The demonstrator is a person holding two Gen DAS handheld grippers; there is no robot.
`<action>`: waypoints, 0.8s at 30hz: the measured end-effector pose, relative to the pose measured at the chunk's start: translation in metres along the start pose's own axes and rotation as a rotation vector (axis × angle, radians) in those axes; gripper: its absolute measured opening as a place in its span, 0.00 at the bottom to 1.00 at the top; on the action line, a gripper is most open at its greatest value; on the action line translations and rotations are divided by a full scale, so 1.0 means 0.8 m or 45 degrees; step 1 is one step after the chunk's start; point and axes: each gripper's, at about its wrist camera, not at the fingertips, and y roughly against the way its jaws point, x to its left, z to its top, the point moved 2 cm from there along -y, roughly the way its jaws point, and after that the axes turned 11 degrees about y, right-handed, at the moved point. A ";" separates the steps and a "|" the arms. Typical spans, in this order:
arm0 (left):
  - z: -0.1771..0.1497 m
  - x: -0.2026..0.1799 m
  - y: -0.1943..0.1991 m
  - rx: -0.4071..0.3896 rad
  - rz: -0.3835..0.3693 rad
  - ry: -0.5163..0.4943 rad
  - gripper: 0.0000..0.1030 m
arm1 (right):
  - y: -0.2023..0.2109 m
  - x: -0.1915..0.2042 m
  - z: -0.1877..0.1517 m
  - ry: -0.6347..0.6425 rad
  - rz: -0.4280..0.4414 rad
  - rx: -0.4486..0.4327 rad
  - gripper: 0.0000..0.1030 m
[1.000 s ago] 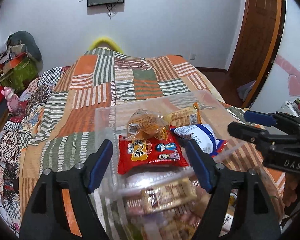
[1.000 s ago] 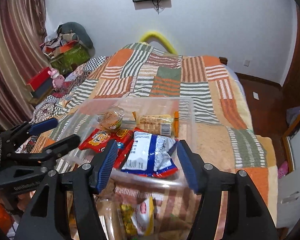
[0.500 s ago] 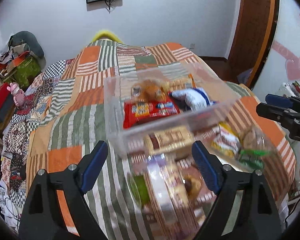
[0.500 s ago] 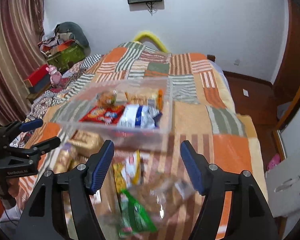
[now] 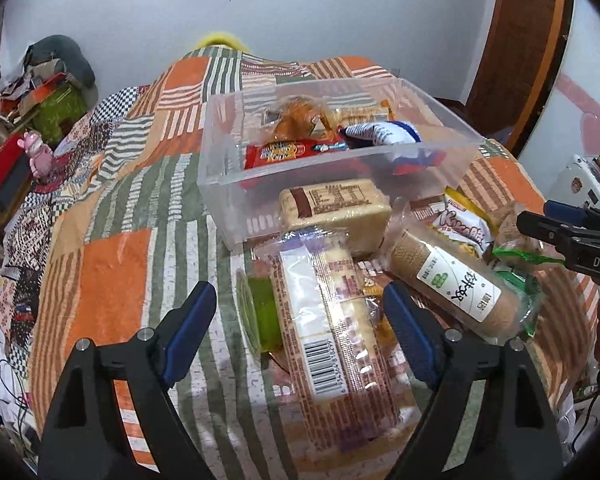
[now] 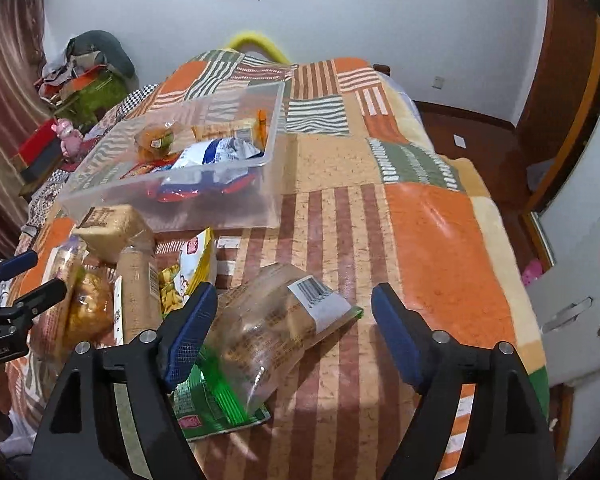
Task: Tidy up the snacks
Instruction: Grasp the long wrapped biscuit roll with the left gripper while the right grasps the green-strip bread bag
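On quilt (image 5: 116, 264): clear bin (image 5: 236, 184) holding red packet (image 5: 292, 151); blue-white bag (image 6: 216, 152).

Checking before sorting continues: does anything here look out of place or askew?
Yes. Most snacks lie heaped on the blanket in front of the clear bin, overlapping at odd angles; the cracker sleeve leans on a boxed cake.

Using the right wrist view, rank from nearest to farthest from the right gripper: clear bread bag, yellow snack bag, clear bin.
1. Clear bread bag, between the right gripper's opening jaws, untouched.
2. Yellow snack bag, up-left.
3. Clear bin, farthest up the bed.
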 end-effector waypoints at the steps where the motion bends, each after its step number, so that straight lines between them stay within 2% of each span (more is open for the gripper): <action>1: -0.001 0.000 -0.002 0.002 0.004 0.003 0.76 | -0.003 0.001 0.000 -0.004 0.007 0.004 0.76; 3: -0.004 0.002 -0.008 0.003 0.021 0.010 0.70 | -0.010 0.003 -0.002 -0.006 0.012 0.013 0.76; 8: -0.008 0.007 -0.010 0.002 -0.020 0.048 0.58 | -0.025 0.002 -0.012 -0.063 0.039 0.035 0.81; 10: -0.009 0.008 -0.011 -0.007 -0.004 0.038 0.50 | -0.030 0.001 -0.017 -0.080 0.051 0.059 0.81; 16: -0.010 0.014 -0.011 -0.019 0.019 0.031 0.45 | -0.036 -0.003 -0.024 -0.102 0.040 0.060 0.78; 18: -0.010 0.015 -0.011 -0.023 0.026 0.031 0.39 | -0.033 -0.005 -0.023 -0.109 0.041 0.051 0.78; 21: -0.009 0.018 -0.008 -0.017 0.010 0.043 0.39 | -0.033 -0.009 -0.021 -0.126 0.054 0.043 0.68; 22: -0.008 0.019 -0.007 -0.016 0.007 0.047 0.39 | -0.036 -0.012 -0.019 -0.132 0.062 0.045 0.58; 23: -0.007 0.019 -0.007 -0.015 0.004 0.046 0.39 | -0.037 -0.014 -0.019 -0.139 0.065 0.052 0.53; 24: -0.008 0.019 -0.006 -0.017 0.003 0.046 0.39 | -0.037 -0.016 -0.019 -0.145 0.069 0.049 0.52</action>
